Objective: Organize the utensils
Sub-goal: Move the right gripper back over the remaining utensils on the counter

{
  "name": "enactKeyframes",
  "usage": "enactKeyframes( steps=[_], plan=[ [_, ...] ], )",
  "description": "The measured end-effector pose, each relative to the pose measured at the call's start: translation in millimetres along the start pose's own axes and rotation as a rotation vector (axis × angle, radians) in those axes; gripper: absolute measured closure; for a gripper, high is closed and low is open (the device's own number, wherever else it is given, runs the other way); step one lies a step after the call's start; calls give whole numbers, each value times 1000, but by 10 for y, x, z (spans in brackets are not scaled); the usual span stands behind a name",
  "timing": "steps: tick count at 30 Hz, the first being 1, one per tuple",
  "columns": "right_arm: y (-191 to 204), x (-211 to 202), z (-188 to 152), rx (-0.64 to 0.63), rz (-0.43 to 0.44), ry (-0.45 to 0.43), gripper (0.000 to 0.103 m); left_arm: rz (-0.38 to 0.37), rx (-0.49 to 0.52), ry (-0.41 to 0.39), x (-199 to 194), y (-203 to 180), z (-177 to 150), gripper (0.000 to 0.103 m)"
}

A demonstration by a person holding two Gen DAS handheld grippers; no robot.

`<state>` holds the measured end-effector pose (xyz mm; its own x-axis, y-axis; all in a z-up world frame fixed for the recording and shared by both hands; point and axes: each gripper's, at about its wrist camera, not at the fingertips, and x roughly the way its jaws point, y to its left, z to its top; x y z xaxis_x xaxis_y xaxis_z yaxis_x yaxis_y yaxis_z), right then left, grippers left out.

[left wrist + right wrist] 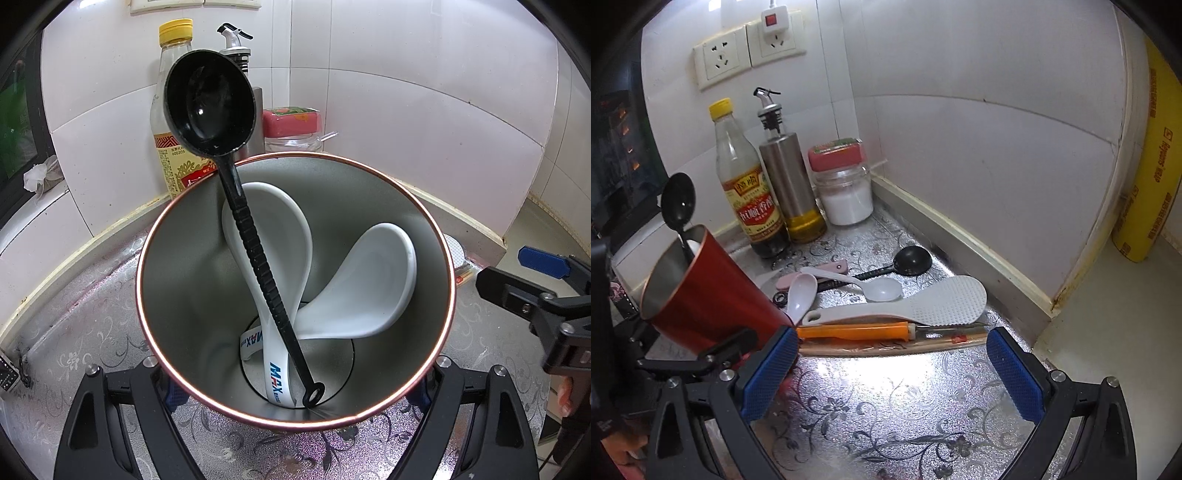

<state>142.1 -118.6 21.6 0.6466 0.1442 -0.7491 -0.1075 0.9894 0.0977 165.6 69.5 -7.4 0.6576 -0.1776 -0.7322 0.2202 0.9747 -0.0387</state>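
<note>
Now the left gripper (295, 402) clamps the red cup (713, 295); the wide-open, empty right gripper (892, 373) should straddle the orange-handled knife (857, 331) squarely, pinching its handle mid-length.

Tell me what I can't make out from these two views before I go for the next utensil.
- Chopsticks, right wrist view: mostly hidden under the orange-handled knife; count unclear.
- Second black spoon: handle covered by the white spoons.
- Left gripper pads, left wrist view: hidden behind the red cup.
- Cup bottom: handle ends partly overlapped by the black ladle.
</note>
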Motion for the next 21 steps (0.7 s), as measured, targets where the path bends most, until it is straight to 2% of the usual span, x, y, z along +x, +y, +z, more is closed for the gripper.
enactKeyframes(
  steps=[4, 11, 21],
  plan=[
    [-107, 134, -48, 43, -34, 42, 0, 0, -2, 1, 0, 1, 1, 14],
    [-341, 362, -155, 139, -32, 97, 0, -2, -15, 2, -5, 14, 5, 14],
    [-580, 485, -155, 218, -53, 111, 0, 8, -14, 3, -11, 4, 9, 14]
  ],
)
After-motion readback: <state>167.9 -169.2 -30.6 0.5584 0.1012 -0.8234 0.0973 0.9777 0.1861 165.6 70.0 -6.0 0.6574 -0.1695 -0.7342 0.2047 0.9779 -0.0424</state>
